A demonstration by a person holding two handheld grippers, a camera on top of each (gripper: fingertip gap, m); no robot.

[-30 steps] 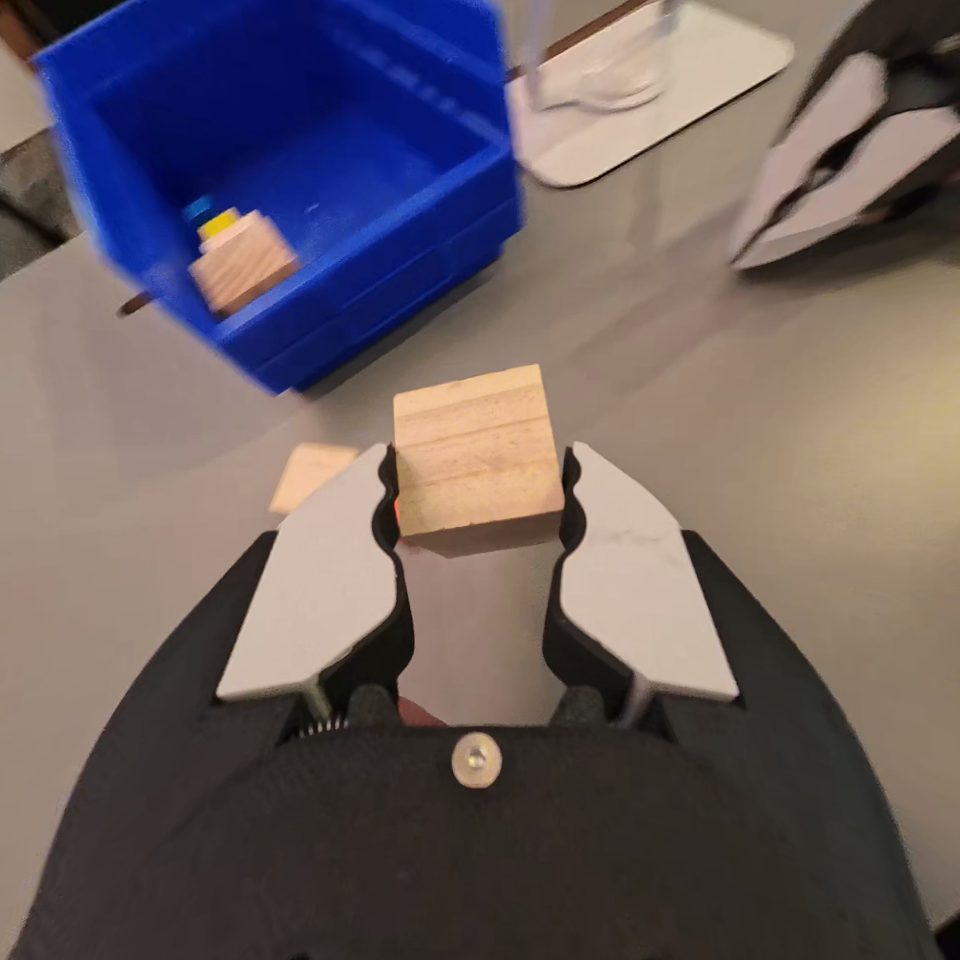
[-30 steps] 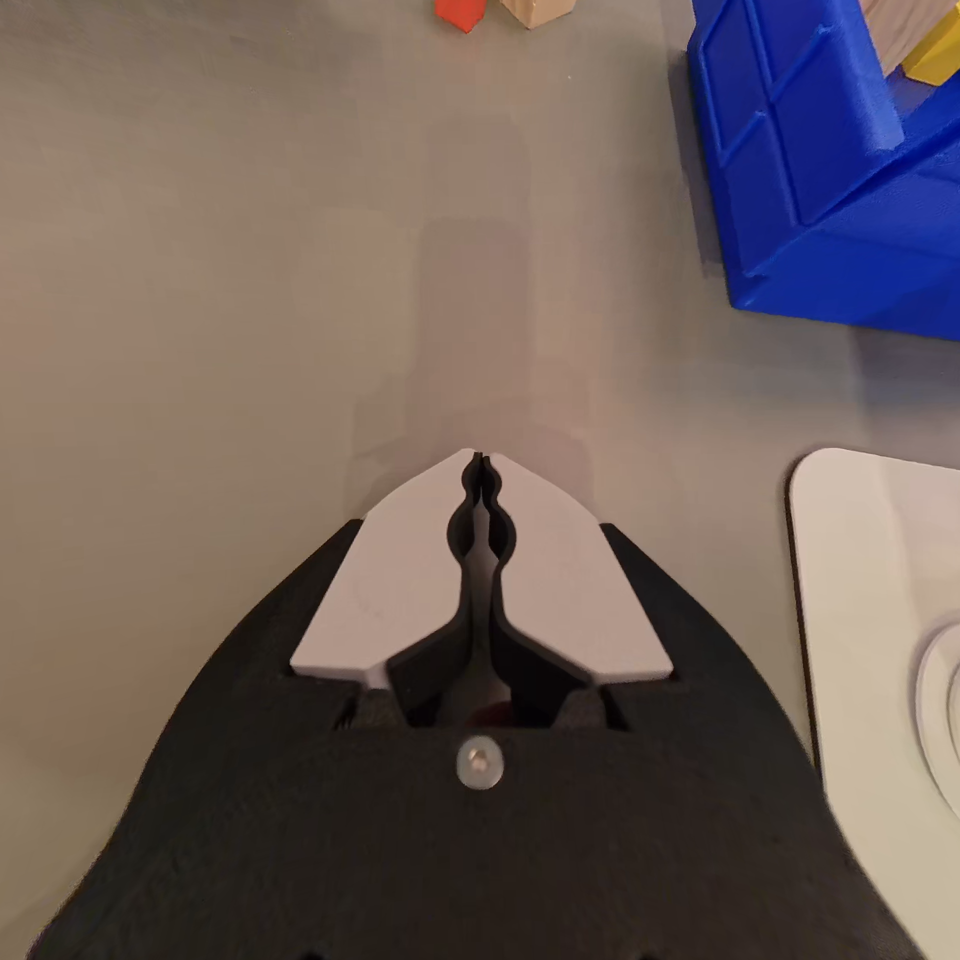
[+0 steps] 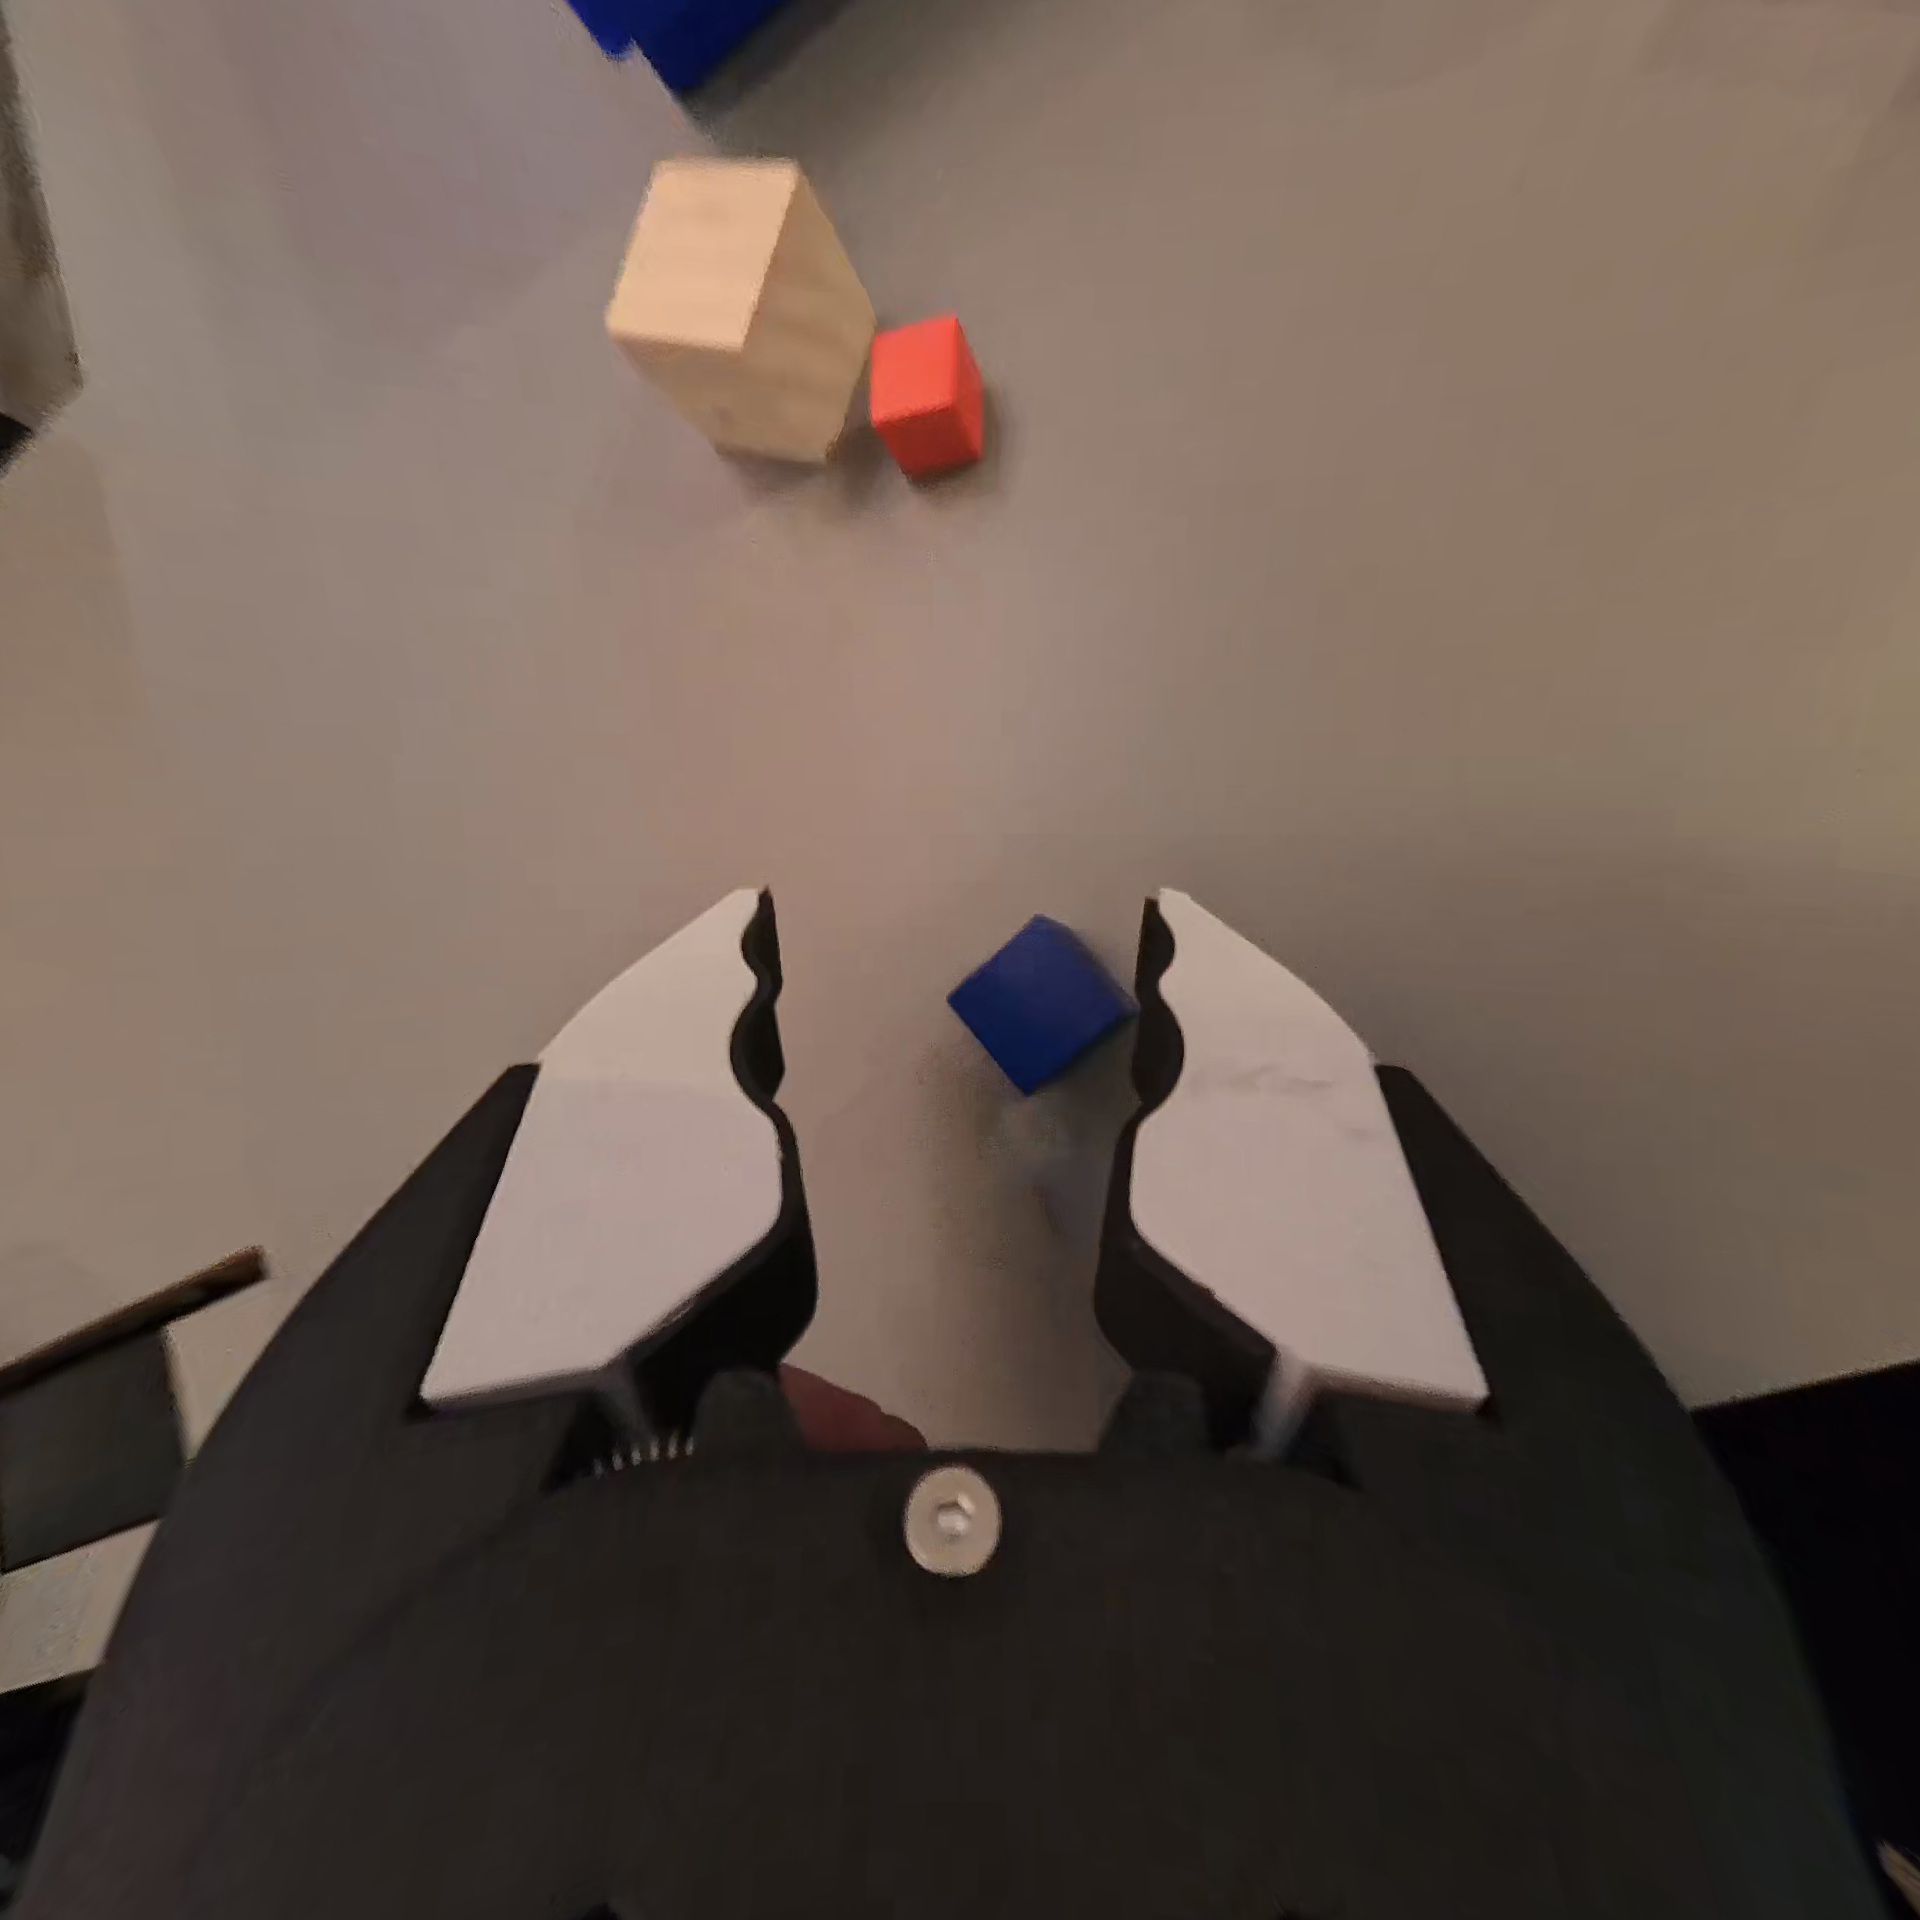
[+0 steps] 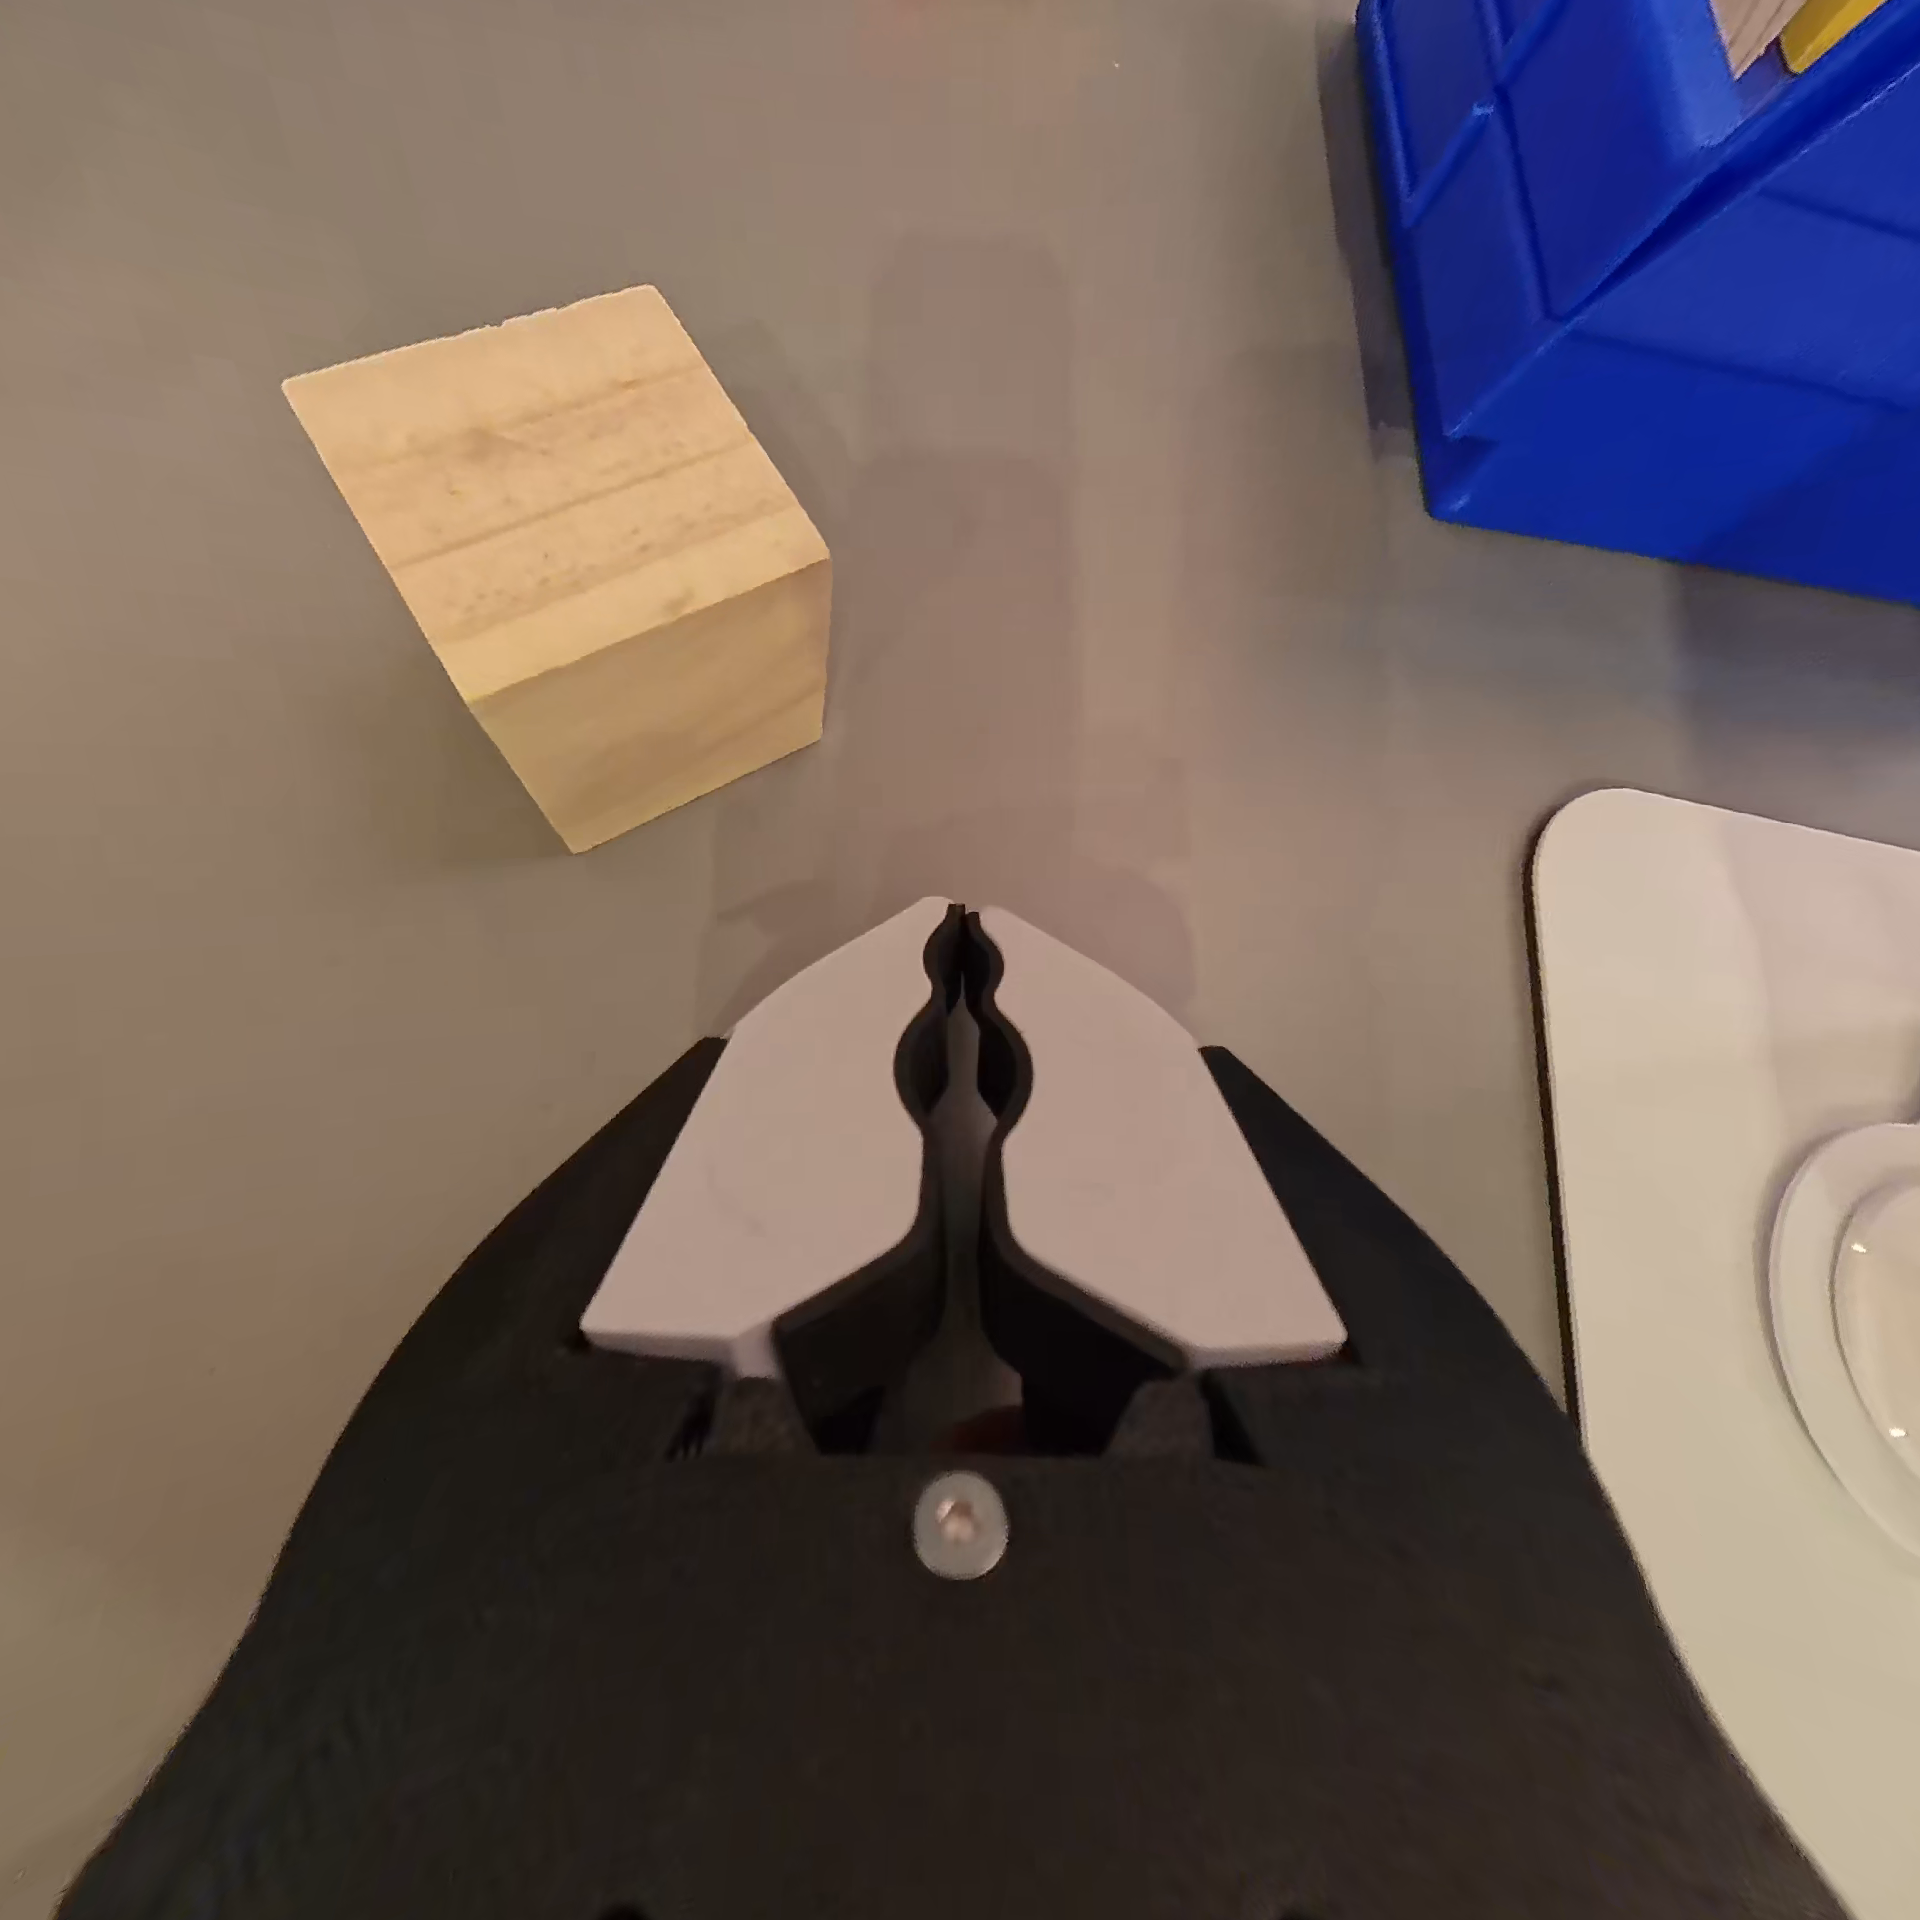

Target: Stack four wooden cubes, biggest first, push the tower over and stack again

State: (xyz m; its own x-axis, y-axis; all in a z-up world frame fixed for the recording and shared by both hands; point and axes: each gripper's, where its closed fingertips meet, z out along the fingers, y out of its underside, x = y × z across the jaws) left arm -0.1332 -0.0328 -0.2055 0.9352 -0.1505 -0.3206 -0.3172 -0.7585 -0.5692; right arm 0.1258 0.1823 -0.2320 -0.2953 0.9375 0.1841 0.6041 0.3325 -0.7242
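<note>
- Left gripper held the big wooden cube a second ago; now empty, jaws wide, cube standing on the grey table.
- A small blue cube sits between the left fingertips, right beside the right-hand one; contact unclear.
- Left view only: red cube just beside the wooden cube.
- Right view only: white mat and most of the blue bin, holding something yellow.
- Right gripper as before: tips together, holding nothing, wooden cube ahead-left, apart.
</note>
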